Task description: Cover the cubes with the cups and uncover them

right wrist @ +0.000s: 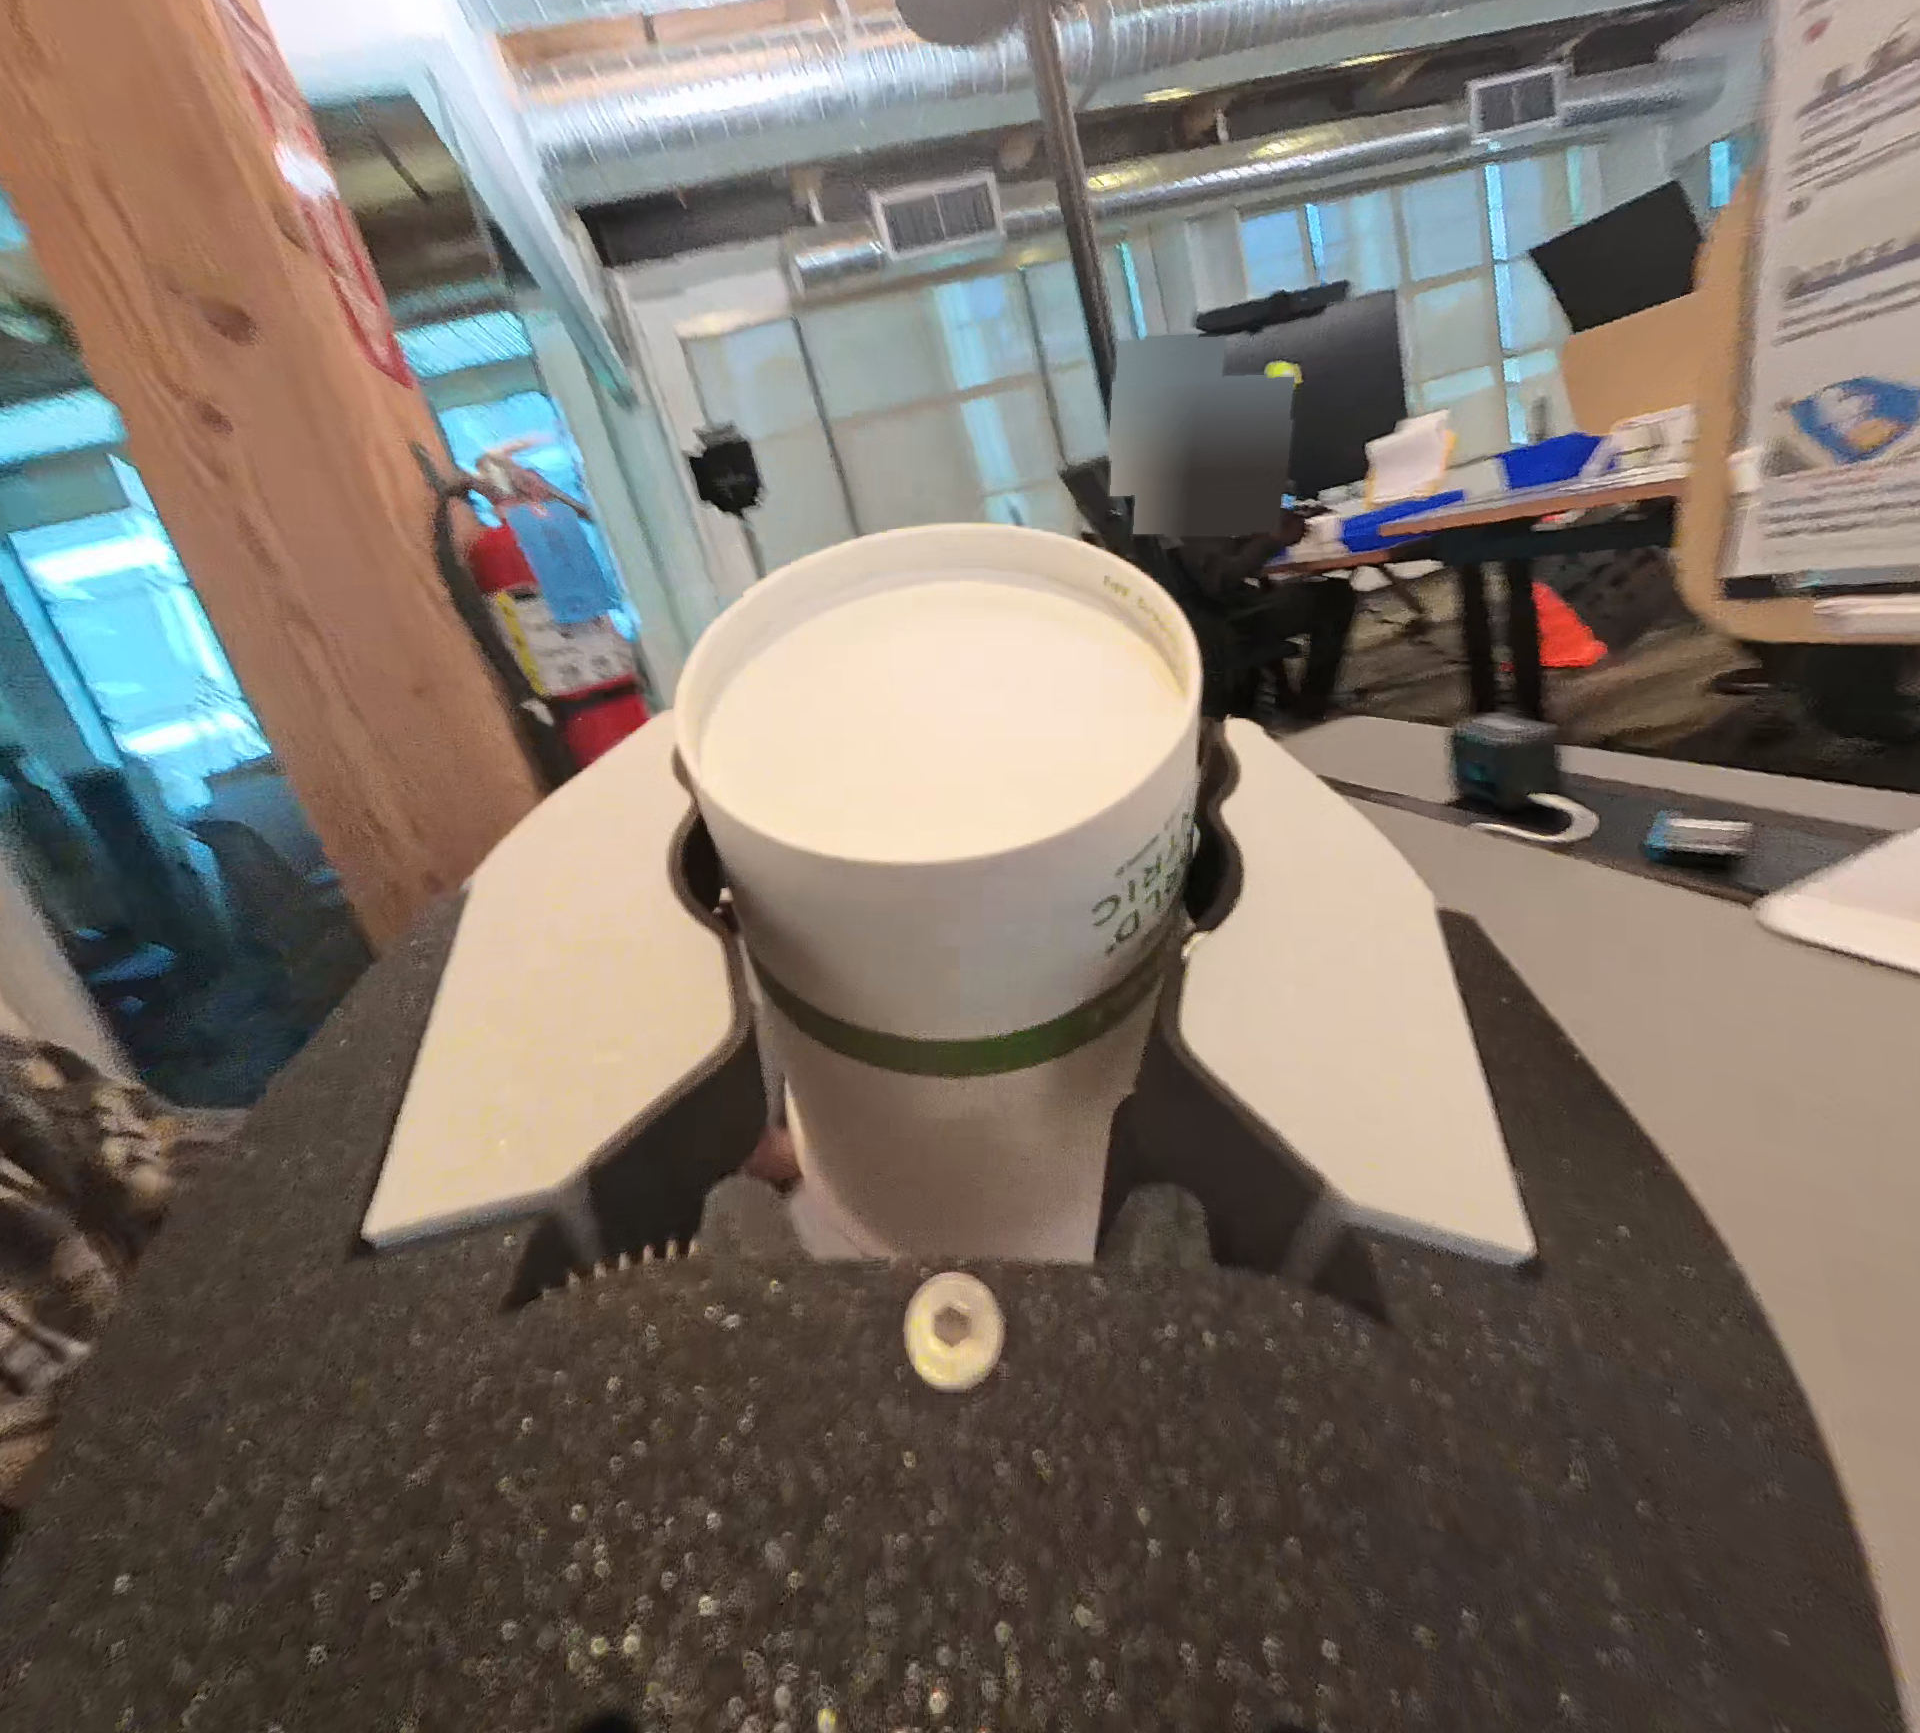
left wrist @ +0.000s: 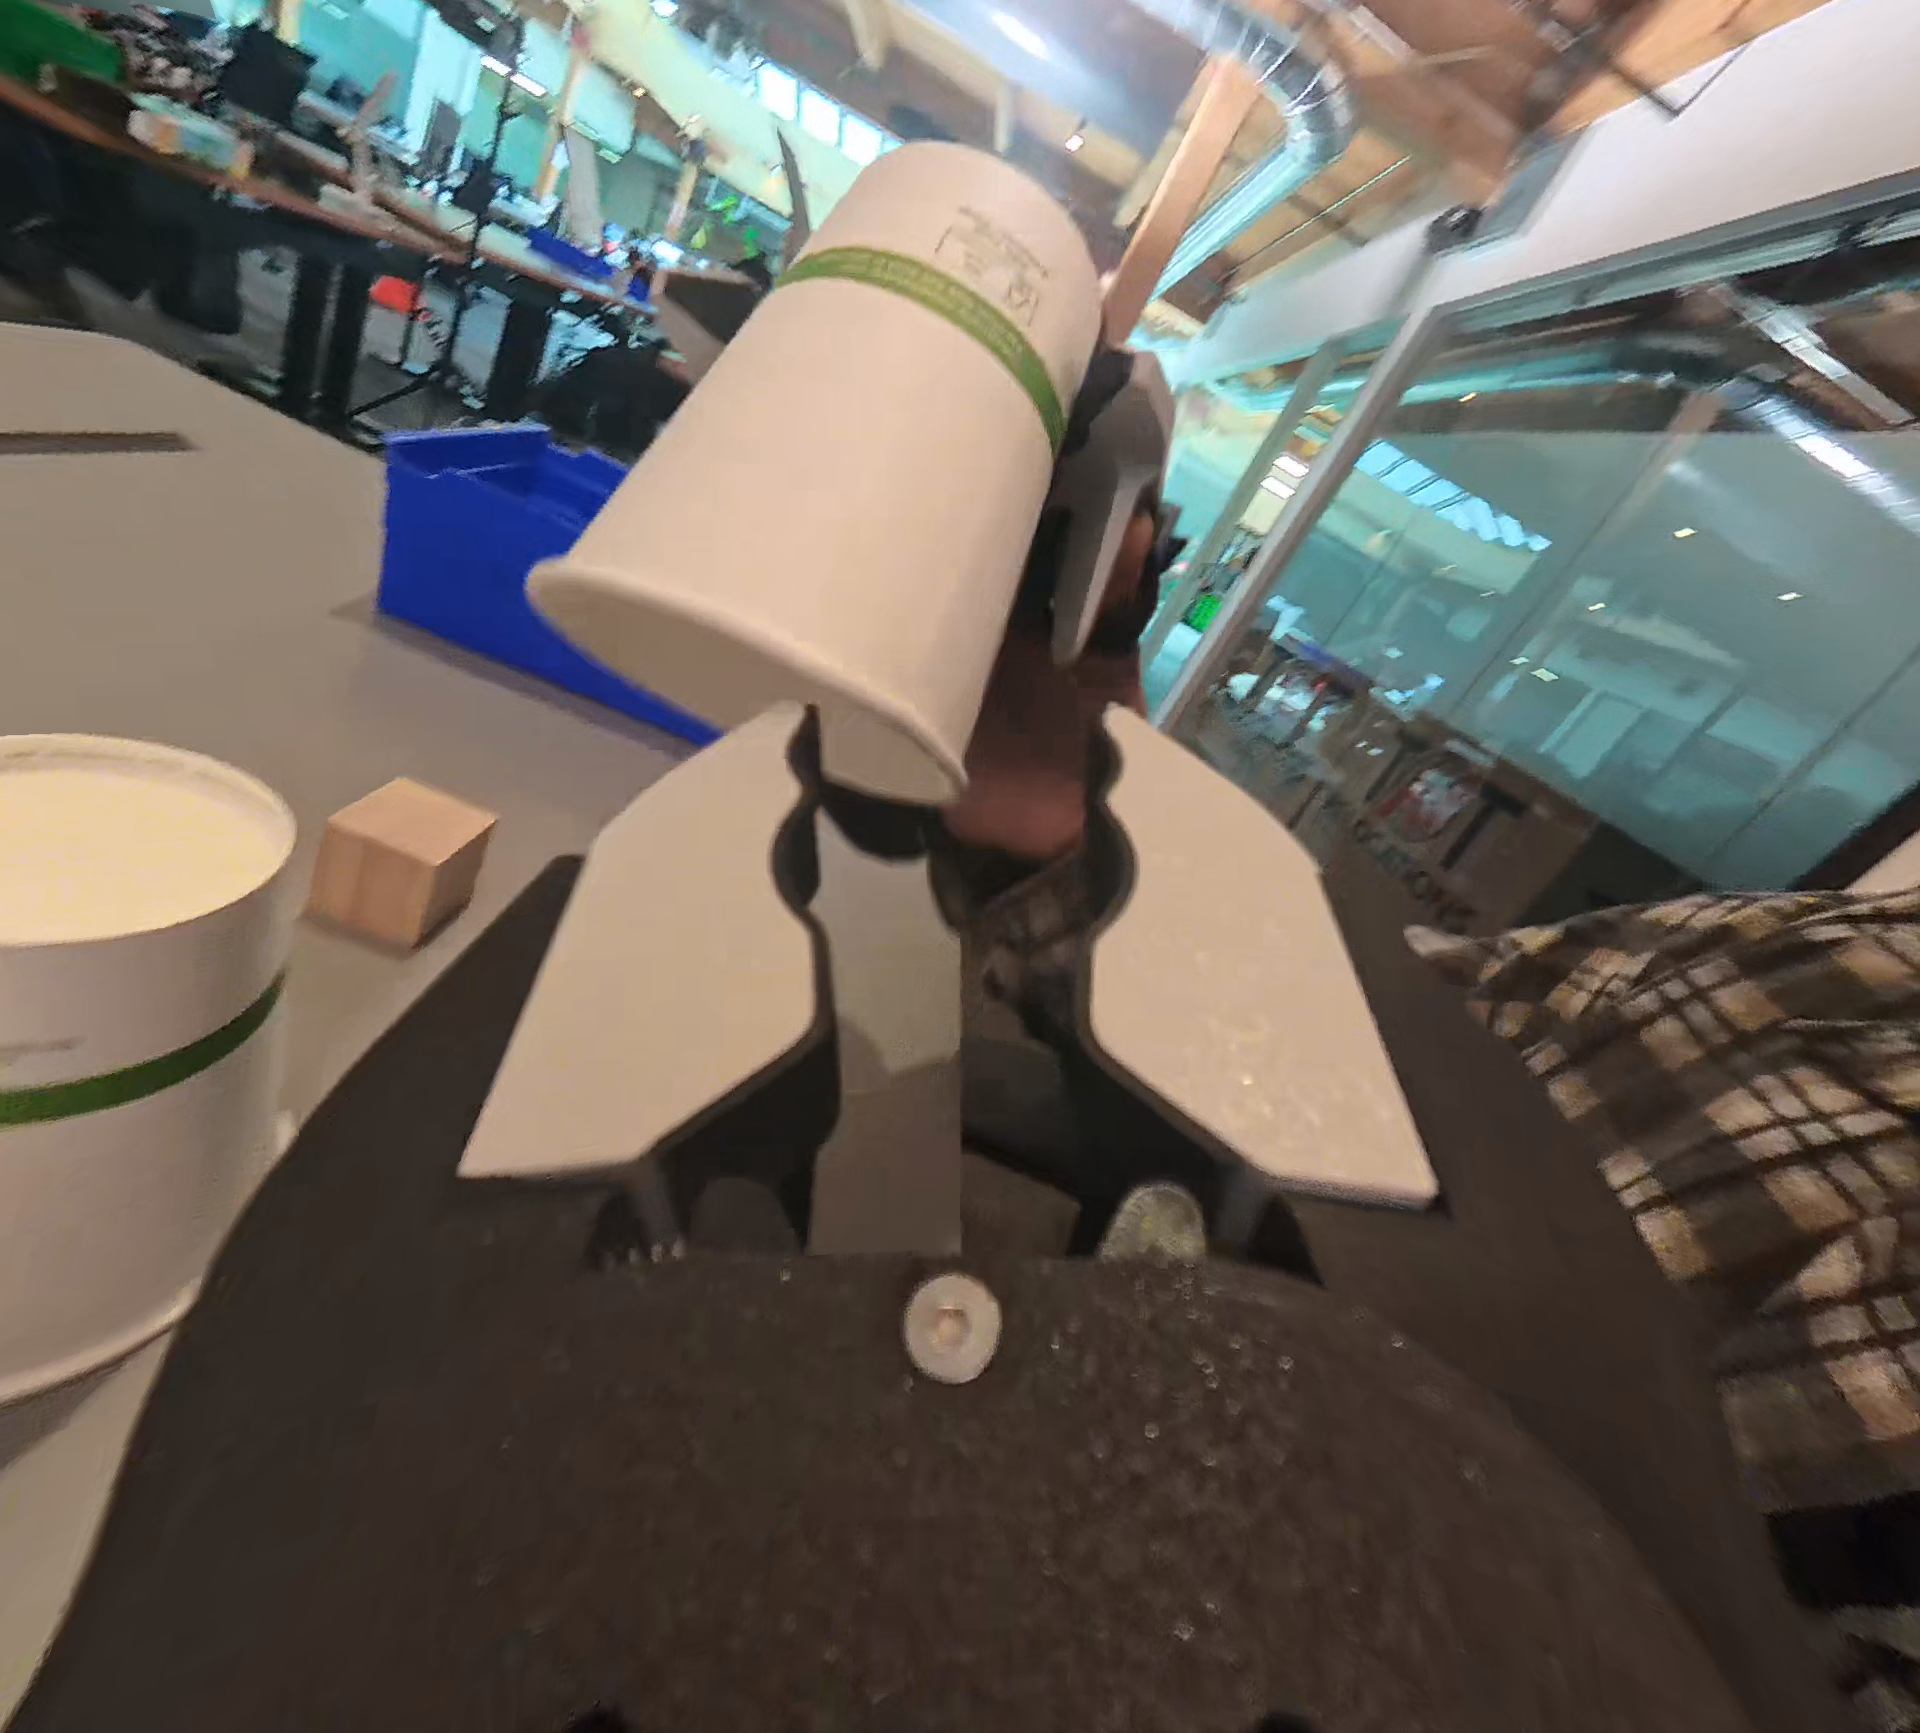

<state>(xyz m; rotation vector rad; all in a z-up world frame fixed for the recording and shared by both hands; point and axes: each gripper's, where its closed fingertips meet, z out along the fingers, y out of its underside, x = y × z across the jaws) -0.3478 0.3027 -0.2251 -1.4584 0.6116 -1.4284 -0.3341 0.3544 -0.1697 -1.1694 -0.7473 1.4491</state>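
My right gripper (right wrist: 951, 764) is shut on a white paper cup with a green band (right wrist: 935, 852) and holds it up in the air, base towards the camera. In the left wrist view the same cup (left wrist: 831, 457) hangs tilted above the table, mouth down-left, with the right gripper (left wrist: 1107, 520) behind it. My left gripper (left wrist: 951, 748) is open and empty just below the cup's rim. A wooden cube (left wrist: 400, 857) sits uncovered on the grey table (left wrist: 208, 592), left of my left gripper. A second cup (left wrist: 125, 1008) stands upside down at the near left; what is under it is hidden.
A blue bin (left wrist: 468, 540) stands on the table behind the cube. A plaid sleeve (left wrist: 1662, 1112) is at the right. In the right wrist view the table (right wrist: 1662, 1008) carries a small dark device (right wrist: 1501, 748) and a white object (right wrist: 1849, 914). A wooden post (right wrist: 208, 333) stands at the left.
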